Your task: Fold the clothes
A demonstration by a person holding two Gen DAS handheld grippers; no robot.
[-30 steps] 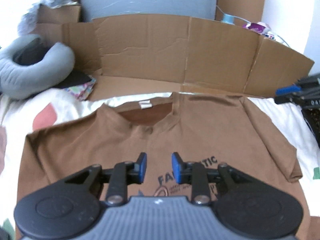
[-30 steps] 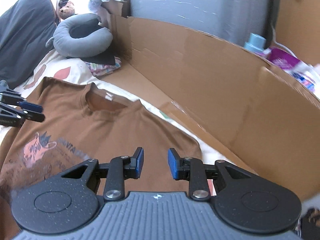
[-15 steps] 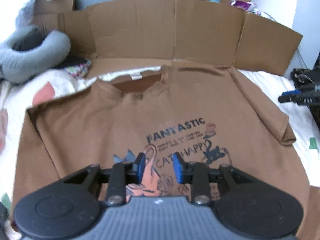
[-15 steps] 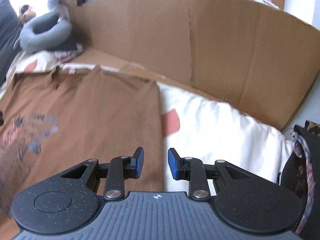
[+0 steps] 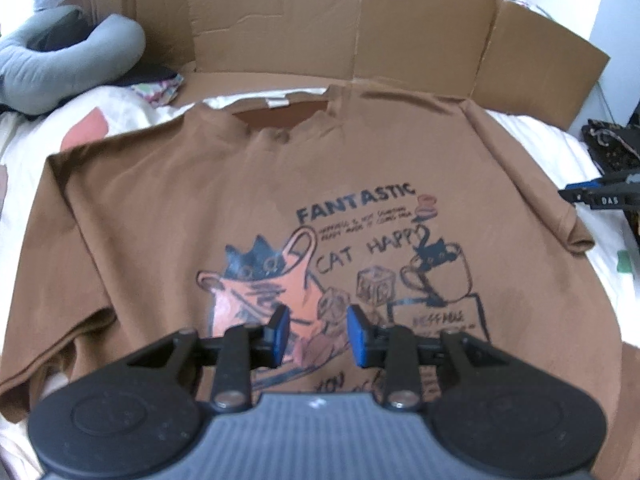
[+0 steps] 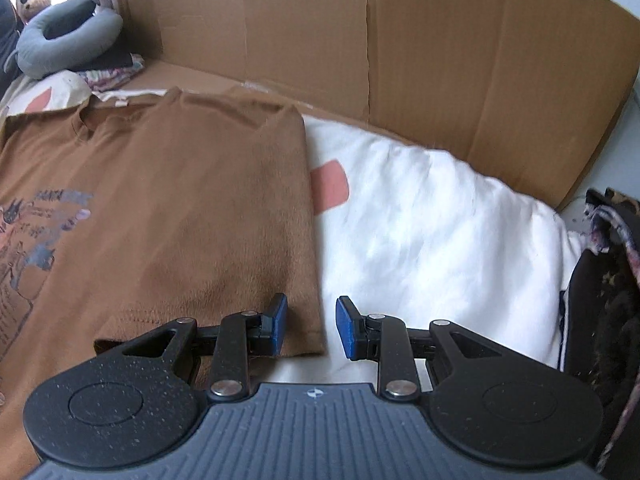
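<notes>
The left claw hangs over the lower part of the print on the brown T-shirt, its blue pads parted a little with nothing between them. The right claw is also narrowly parted and empty; it hovers at the corner of the shirt's right sleeve, its left pad over brown cloth and its right pad over the white bedding. The T-shirt lies spread flat, print side up, on the bed, collar toward a wall of brown cardboard that stands along the far edge. A grey neck pillow rests at the far left, beside a small patterned cloth. Dark patterned fabric sits off the bed's right edge.
</notes>
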